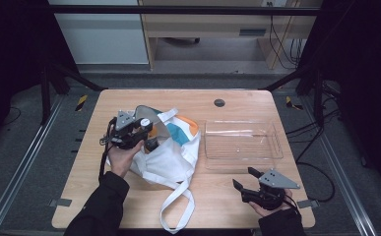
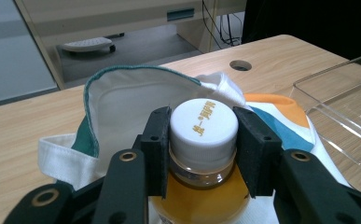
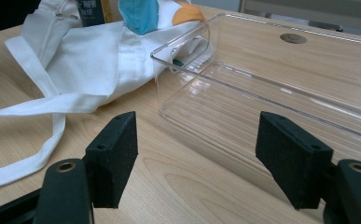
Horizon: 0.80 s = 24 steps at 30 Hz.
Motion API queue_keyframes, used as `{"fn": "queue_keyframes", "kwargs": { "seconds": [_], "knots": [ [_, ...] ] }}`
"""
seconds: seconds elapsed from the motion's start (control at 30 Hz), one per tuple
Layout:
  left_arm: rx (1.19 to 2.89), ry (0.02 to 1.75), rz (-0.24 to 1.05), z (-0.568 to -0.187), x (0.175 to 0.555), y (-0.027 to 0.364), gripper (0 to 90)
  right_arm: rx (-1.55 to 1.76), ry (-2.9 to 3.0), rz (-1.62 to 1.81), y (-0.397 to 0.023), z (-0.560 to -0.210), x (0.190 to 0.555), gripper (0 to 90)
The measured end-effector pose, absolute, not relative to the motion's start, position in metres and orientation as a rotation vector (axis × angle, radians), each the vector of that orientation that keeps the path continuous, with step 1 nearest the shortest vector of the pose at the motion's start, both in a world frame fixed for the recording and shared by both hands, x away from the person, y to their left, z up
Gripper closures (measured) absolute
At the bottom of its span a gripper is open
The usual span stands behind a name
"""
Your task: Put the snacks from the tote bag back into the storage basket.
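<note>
Bottle [image 2: 203, 154] with white screw cap [image 2: 204, 126] and amber liquid sits between the two black pads of the left gripper [image 2: 203, 140]; both pads press flat on the sides of the cap, one on each side, so the jaws are pinching the cap, with the bottle's neck and shoulder showing below them. Yellow lettering runs across the cap's top. Bottle stands at the mouth of a white cloth bag [image 1: 171, 157], whose teal-edged opening [image 2: 122, 79] curves behind the cap; the high view puts this on the left half of the wooden table [image 1: 129, 196], left gripper [image 1: 146, 135] over the bag's left end. Bag carries orange and blue print on its far right part, and its white straps trail toward the near edge. Just right of the bag lies a clear plastic tray [image 1: 276, 142], shallow, long side left to right. Right gripper [image 1: 249, 179] rests near the table's near right corner, in the person's hand, jaws spread wide with nothing between them, pointing toward the tray [image 3: 243, 88], apart from it.
</note>
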<state>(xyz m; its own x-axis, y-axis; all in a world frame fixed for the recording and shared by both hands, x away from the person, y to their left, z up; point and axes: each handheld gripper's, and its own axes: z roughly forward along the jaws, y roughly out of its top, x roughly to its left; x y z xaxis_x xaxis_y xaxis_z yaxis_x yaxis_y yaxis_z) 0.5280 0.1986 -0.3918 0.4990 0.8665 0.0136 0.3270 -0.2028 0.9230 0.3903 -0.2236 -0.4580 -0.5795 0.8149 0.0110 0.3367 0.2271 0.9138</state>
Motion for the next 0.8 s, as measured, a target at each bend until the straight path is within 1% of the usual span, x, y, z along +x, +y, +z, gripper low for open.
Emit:
{"fn": "queue_keyframes", "kwargs": {
  "seconds": [0.27,0.8],
  "knots": [
    [1.756,0.981,0.729,-0.374,0.519,0.201,58.4,1.050,2.031,1.327,-0.224,-0.458,0.390,29.6],
    [1.700,0.967,0.741,-0.344,0.503,0.212,58.5,1.043,2.035,1.325,-0.223,-0.458,0.390,29.2]
  ]
}}
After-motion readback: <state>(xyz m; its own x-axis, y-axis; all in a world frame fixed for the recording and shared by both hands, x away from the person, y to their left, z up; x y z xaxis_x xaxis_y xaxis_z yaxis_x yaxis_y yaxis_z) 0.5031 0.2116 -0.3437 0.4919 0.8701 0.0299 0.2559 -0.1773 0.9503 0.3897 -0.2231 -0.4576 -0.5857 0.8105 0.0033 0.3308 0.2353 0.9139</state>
